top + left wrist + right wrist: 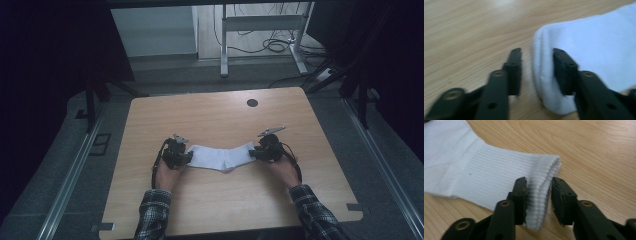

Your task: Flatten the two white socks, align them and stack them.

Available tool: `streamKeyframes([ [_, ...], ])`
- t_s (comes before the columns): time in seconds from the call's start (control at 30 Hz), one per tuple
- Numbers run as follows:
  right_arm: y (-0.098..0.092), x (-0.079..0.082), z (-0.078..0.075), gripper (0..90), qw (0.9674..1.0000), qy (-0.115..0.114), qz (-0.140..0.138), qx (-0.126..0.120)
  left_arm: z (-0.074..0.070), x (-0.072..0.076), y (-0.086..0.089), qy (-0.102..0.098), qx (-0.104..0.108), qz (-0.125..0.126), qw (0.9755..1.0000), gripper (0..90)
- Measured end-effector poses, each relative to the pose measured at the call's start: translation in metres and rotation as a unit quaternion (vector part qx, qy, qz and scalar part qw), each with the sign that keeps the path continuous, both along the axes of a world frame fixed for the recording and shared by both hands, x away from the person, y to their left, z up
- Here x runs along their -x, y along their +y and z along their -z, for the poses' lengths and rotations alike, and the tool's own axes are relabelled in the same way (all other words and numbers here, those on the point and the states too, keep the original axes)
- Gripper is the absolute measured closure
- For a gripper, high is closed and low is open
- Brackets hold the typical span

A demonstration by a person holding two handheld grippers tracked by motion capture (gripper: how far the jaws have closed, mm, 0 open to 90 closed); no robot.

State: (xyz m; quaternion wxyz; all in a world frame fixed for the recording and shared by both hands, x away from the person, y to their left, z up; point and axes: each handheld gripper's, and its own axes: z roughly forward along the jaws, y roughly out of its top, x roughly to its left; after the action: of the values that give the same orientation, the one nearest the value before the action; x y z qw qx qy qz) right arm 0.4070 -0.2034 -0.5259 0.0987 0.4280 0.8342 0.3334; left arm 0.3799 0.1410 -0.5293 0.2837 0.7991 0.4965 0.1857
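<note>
A white sock (220, 156) lies flat across the middle of the wooden table (210, 115), bent slightly at the heel. My left gripper (187, 156) is at its left end. In the left gripper view the jaws (537, 53) stand apart around the rounded toe edge of the sock (594, 50), with a gap on one side, so it is open. My right gripper (252, 152) is at the sock's right end. In the right gripper view the jaws (539, 181) stand open, and the ribbed cuff (486, 170) sits loosely between them.
A round cable hole (252, 103) sits near the table's far edge. Beyond the table are a desk frame's metal legs (224, 45) and cables on the floor (272, 45). The person's plaid sleeves (152, 215) come in over the near edge.
</note>
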Motion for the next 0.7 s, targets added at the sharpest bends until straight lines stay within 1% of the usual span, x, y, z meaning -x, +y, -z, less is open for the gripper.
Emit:
streamKeyframes([
  [0.03, -0.001, 0.000, 0.000, 60.4, 1.0000, -0.001, 0.000, -0.002, -0.001, 0.000, 0.001, -0.003, 0.000, -0.008, 1.0000, 50.6],
  [0.13, -0.003, 0.001, -0.002, 56.0, 1.0000, -0.003, 0.002, -0.004, -0.004, 0.000, 0.003, -0.014, 0.010, -0.021, 0.9996, 39.3],
  [0.2, -0.004, 0.003, -0.004, 53.3, 1.0000, -0.005, 0.001, -0.006, -0.007, 0.001, 0.005, -0.018, 0.024, -0.024, 0.9993, 38.3],
  [0.27, -0.005, 0.004, -0.005, 50.3, 1.0000, -0.006, 0.001, -0.008, -0.010, 0.003, 0.005, -0.022, 0.034, -0.024, 0.9989, 34.8],
  [0.33, -0.006, 0.006, -0.008, 48.3, 0.9999, -0.009, -0.001, -0.011, -0.013, 0.005, 0.005, -0.025, 0.041, -0.017, 0.9987, 34.2],
  [0.47, -0.008, 0.011, -0.014, 43.4, 0.9998, -0.015, -0.003, -0.014, -0.018, 0.010, 0.003, -0.027, 0.058, -0.003, 0.9979, 29.5],
  [0.6, -0.009, 0.016, -0.021, 39.6, 0.9996, -0.019, -0.008, -0.017, -0.025, 0.015, 0.000, -0.031, 0.073, 0.011, 0.9968, 26.2],
  [0.7, -0.009, 0.020, -0.026, 37.4, 0.9995, -0.020, -0.014, -0.020, -0.029, 0.019, -0.002, -0.034, 0.078, 0.022, 0.9962, 23.3],
])
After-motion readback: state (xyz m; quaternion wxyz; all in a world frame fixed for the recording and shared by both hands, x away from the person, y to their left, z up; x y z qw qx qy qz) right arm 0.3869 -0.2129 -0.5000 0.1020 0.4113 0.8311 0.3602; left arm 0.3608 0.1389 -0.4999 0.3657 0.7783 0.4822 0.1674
